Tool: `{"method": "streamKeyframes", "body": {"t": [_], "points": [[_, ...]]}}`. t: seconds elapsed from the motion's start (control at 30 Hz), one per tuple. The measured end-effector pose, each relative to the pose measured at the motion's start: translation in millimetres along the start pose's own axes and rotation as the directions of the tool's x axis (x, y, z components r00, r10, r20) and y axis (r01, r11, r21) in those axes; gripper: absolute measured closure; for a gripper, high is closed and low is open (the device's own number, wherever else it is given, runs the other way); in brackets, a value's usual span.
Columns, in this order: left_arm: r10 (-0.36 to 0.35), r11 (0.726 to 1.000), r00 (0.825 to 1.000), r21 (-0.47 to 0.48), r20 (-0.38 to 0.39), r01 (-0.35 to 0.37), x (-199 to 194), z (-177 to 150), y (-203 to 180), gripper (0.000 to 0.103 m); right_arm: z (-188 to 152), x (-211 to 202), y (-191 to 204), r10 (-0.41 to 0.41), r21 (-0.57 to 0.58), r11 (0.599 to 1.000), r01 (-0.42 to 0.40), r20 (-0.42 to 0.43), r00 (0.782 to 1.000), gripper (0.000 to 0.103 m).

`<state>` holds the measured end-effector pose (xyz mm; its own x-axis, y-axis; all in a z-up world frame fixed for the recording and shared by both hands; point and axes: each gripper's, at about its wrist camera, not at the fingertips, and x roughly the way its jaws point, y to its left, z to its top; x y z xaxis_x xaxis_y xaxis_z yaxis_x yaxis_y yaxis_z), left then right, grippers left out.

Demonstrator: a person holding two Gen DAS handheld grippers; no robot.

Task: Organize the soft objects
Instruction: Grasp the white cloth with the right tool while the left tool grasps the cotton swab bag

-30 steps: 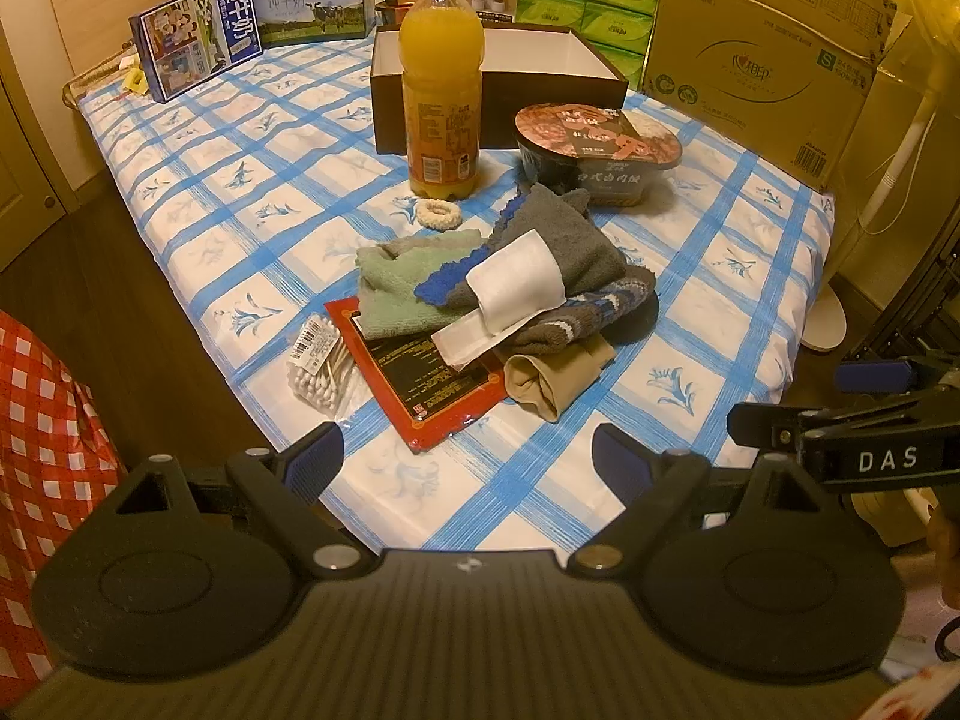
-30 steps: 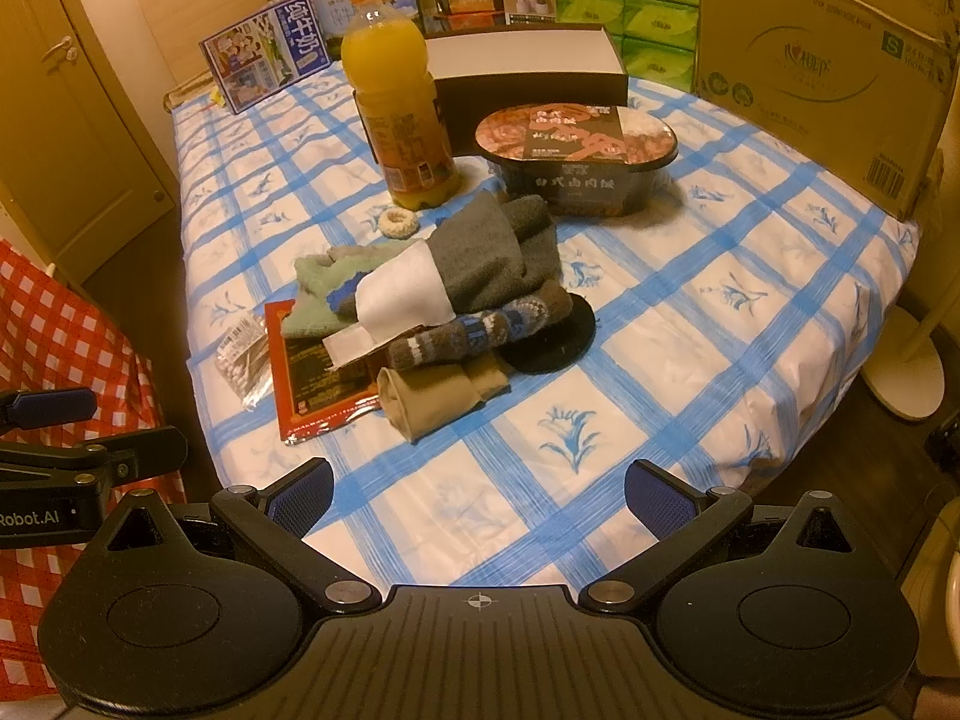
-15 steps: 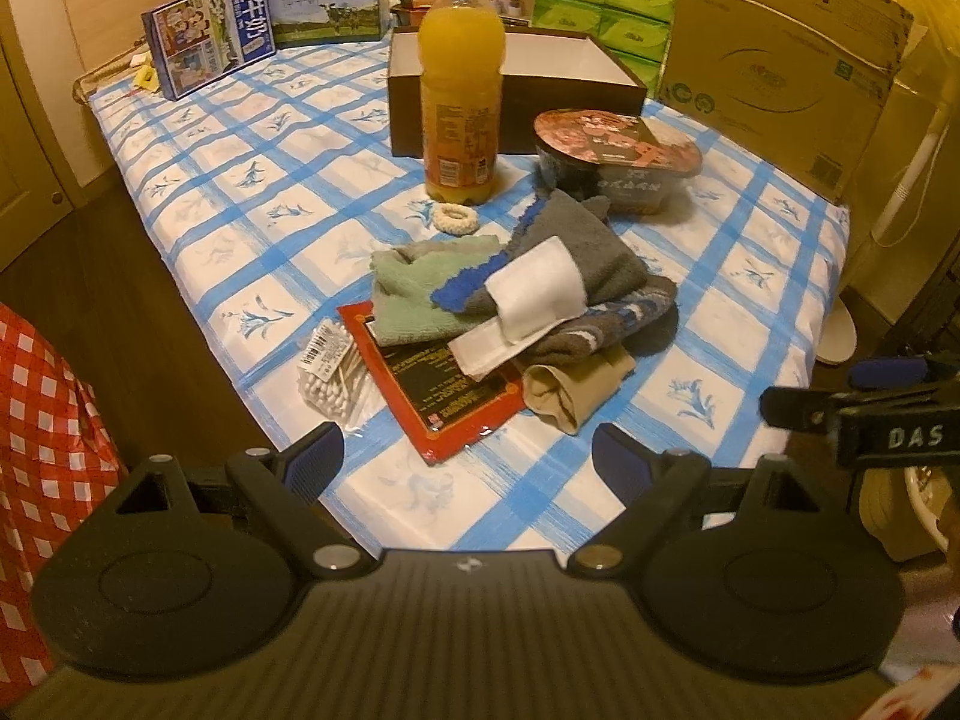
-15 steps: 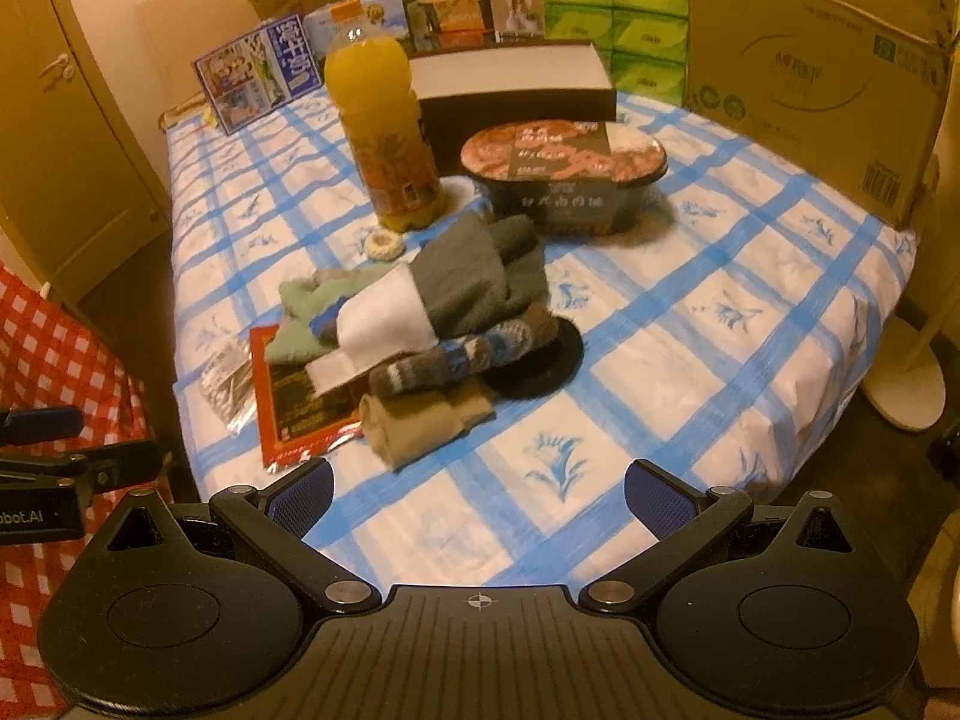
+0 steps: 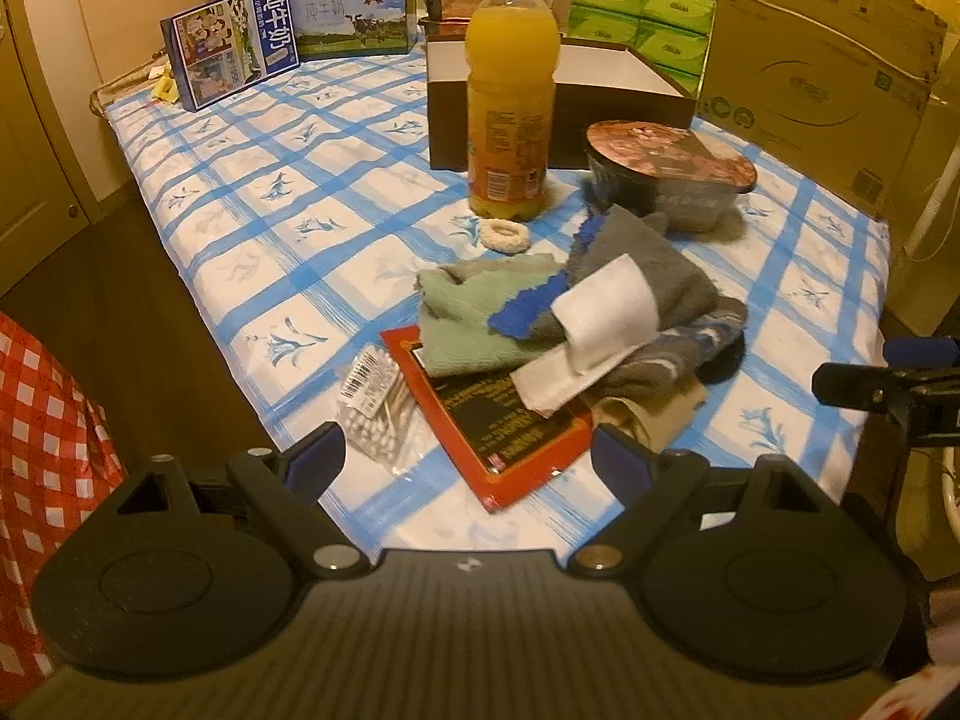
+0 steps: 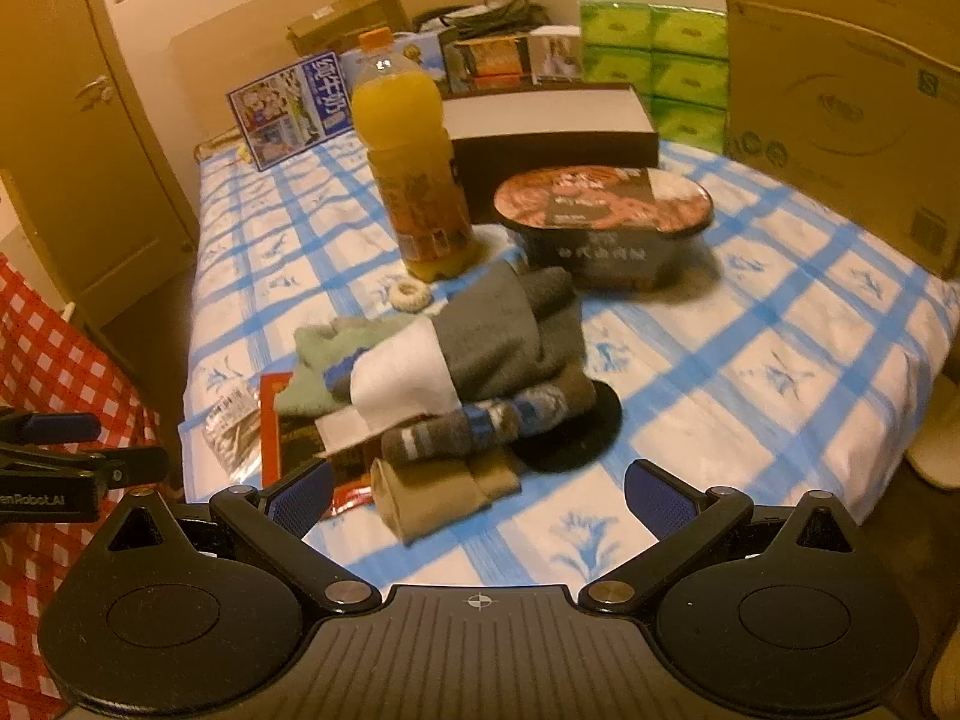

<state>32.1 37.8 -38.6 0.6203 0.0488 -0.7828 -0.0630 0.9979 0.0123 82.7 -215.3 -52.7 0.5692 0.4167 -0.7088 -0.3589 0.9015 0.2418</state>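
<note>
Left gripper [image 5: 468, 459] spread wide, holding nothing, at the near edge of the blue-check table [image 5: 288, 222]. Left to right in its view: bag of cotton swabs [image 5: 375, 405], red packet [image 5: 498, 420], green cloth [image 5: 474, 324] on the packet's far end, grey sock [image 5: 648, 264] with white band [image 5: 606, 312] over it, patterned knit sock [image 5: 690, 342], tan folded piece [image 5: 654, 420] nearest. White scrunchie [image 5: 504, 236] just behind the heap, touching none of it. Orange juice bottle [image 5: 512, 108] upright, open brown box [image 5: 558, 90] behind, noodle bowl [image 5: 669, 174] to the right. Right gripper [image 6: 480, 498] also wide, holding nothing, tan piece just ahead between its fingers; black disc [image 6: 576, 432] under the knit sock
</note>
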Motion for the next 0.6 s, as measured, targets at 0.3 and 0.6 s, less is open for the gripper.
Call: {"method": "streamKeyframes", "body": {"t": [0.3, 0.6], "points": [[0.016, 0.999, 1.0, -0.032, -0.006, -0.016, 33.9, 0.9, 25.8, 0.022, 7.0, 37.2, 8.6, 0.051, -0.028, 0.998, -0.05, 0.006, 0.999, 0.014], [0.032, 0.998, 0.999, -0.057, -0.012, -0.033, 70.2, -0.2, 48.6, 0.025, 10.6, 78.3, 18.4, 0.071, -0.107, 0.992, -0.069, 0.016, 0.997, 0.027]]}}
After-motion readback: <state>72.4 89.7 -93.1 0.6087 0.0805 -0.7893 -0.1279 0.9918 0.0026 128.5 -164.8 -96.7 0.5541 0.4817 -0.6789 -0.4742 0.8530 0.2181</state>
